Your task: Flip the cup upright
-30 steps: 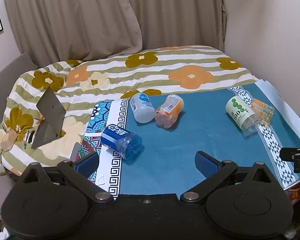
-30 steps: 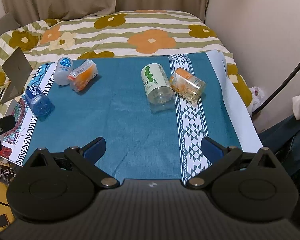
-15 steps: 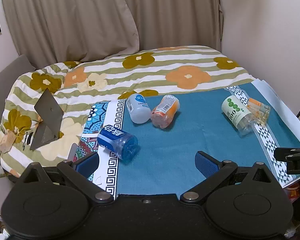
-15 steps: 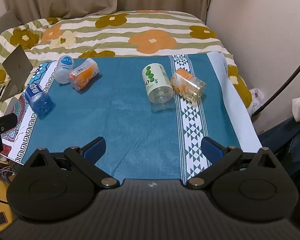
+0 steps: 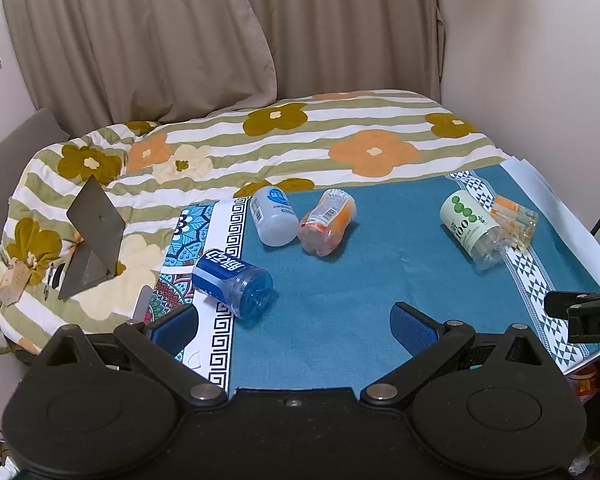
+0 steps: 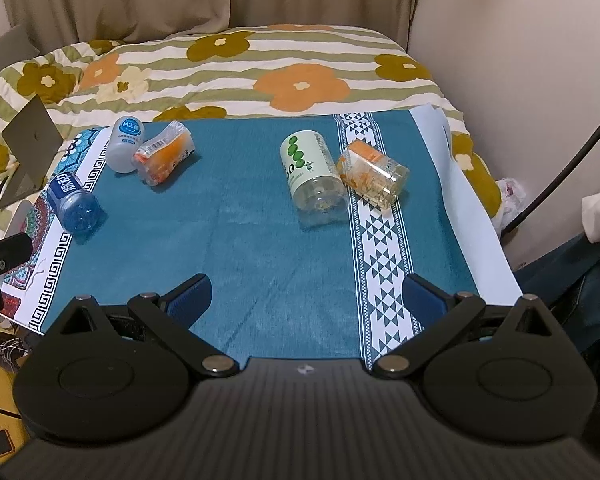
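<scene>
Lying sideways on teal cloth [image 6: 240, 216]: five cups; left claw [image 5: 294, 322], right claw [image 6: 306, 294] spread, empty.

We see five cups lying on their sides on the worktop [image 6: 260, 240]: one [image 6: 73, 202] at its left edge, two touching [image 6: 126, 144] [image 6: 165, 158] near the far left corner, two more touching [image 6: 314, 174] [image 6: 374, 176] toward the far right. Behind the worktop lies the bed [image 6: 260, 64], a laptop [image 5: 94, 236] on its left side.
</scene>
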The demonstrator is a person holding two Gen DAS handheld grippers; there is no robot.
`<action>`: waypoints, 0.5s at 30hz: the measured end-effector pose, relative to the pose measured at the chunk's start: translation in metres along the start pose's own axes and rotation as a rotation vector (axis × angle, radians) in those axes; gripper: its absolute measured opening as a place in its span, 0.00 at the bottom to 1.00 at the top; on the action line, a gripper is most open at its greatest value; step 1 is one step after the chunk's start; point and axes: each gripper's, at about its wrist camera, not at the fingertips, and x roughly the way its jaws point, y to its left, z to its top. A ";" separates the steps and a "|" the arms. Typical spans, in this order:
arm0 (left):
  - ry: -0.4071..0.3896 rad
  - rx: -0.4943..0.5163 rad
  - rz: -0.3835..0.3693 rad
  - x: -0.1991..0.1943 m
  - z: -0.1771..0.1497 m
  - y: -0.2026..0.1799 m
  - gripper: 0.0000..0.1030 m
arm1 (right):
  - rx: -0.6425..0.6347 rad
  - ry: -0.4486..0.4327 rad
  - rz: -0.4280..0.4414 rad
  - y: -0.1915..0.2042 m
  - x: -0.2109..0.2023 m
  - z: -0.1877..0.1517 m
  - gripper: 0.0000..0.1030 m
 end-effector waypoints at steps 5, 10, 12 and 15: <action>0.001 0.000 0.000 0.000 0.001 0.000 1.00 | 0.004 -0.002 0.006 0.000 0.000 0.000 1.00; 0.008 0.000 -0.002 0.001 0.001 0.000 1.00 | 0.007 0.000 0.007 0.000 0.001 0.000 1.00; 0.012 -0.001 -0.001 0.002 0.002 0.001 1.00 | 0.009 -0.001 0.006 0.000 0.001 0.001 1.00; 0.017 -0.008 -0.003 0.004 0.002 0.003 1.00 | 0.016 -0.007 0.007 0.000 0.002 0.001 1.00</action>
